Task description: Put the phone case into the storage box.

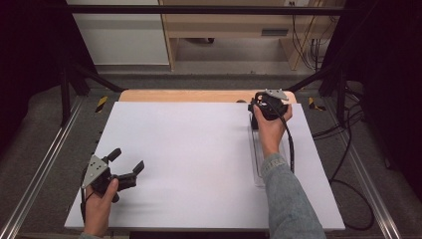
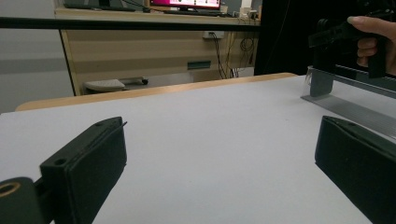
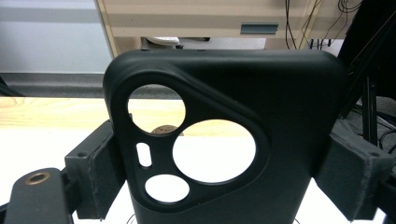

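I had the right gripper (image 1: pixel 260 107) at the far right of the white table (image 1: pixel 199 164), just short of its wooden far edge, and its jaws were clamped across the width of a dark phone case (image 3: pixel 224 140). In the right gripper view the case stood upright between the two pads, its back toward the camera, the camera cut-outs showing the table through them. Below my right hand, running toward me along the right side, lay a clear tray (image 1: pixel 259 164); in the left gripper view the case seemed to stand at the far end of that tray, though I could not tell whether it was touching it or just lifted off.

My left gripper (image 1: pixel 128 167) rested near the table's near left corner, jaws wide apart and holding nothing, with bare table between them.

I judged the step in hand to be the pick-up of the case from the tray, with the grip already made. The next move would call for a straight lift that keeps the case square in the pads, since they hold only its thin edges and a twist could let it slip.
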A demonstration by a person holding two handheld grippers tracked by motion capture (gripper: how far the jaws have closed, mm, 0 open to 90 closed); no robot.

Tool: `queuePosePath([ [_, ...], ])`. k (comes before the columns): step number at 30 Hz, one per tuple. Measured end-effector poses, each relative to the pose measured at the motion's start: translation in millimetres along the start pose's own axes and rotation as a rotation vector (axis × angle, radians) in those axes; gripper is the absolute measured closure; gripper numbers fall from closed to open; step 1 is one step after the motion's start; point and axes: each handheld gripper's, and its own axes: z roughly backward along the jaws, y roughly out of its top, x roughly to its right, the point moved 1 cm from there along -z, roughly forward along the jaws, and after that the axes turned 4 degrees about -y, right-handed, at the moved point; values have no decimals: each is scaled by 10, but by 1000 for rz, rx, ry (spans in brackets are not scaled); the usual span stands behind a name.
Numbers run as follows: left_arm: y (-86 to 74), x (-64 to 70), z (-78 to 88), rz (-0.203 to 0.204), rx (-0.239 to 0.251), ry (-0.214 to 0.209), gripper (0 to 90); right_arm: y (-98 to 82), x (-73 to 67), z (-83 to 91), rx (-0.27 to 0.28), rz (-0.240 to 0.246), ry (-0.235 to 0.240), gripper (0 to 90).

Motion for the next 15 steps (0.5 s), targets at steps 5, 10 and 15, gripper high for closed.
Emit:
queuePosePath([
  [5,1,1,1,-1,0,0,22,-4,-13,-7,5,0,5,131],
  [10,4,1,4,-2,2,-1,23,4,-3,-12,11,-11,11,131],
  [15,4,1,9,-1,2,-1,23,-5,1,-15,9,-11,13,130],
])
